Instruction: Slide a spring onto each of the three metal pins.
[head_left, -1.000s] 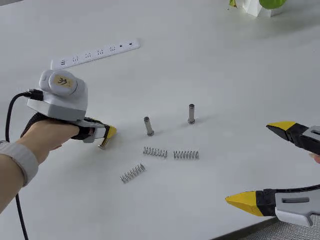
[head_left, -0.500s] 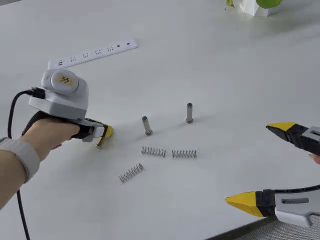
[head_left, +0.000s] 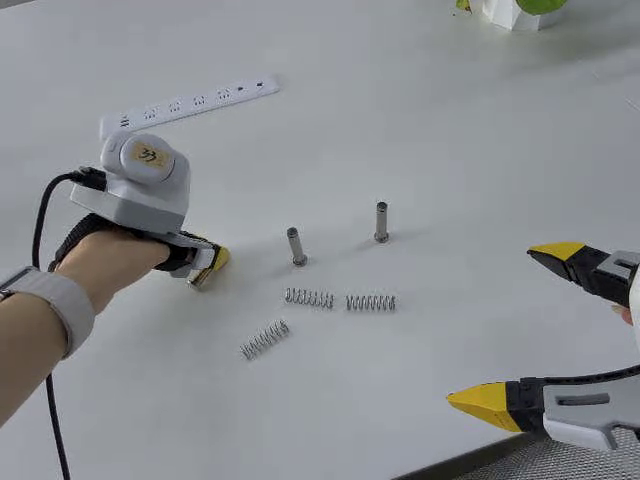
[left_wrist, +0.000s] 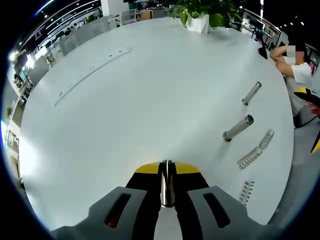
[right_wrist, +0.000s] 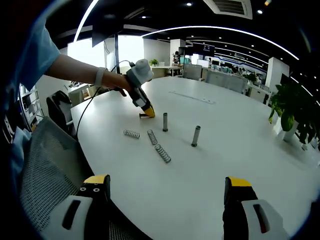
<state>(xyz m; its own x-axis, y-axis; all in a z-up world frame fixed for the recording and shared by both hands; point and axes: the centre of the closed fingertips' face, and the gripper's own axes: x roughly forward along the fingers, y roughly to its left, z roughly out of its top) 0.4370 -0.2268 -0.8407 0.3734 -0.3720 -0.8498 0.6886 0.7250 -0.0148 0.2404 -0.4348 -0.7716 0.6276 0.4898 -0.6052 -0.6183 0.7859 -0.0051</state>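
Left gripper (head_left: 208, 266): yellow-tipped jaws clamped together on a short silver metal pin (left_wrist: 166, 184), tips low over the white table (head_left: 450, 150). Two more silver pins stand upright at its 3 o'clock: near pin (head_left: 296, 247) and far pin (head_left: 381, 222). Three small coiled wire springs lie loose at 6 o'clock of those: left spring (head_left: 265, 339), middle spring (head_left: 309, 297), right spring (head_left: 371, 302). Right gripper (head_left: 505, 325) at 4 o'clock of the springs, jaws wide apart, holding nothing. White power strip (head_left: 190, 104) at 11 o'clock.
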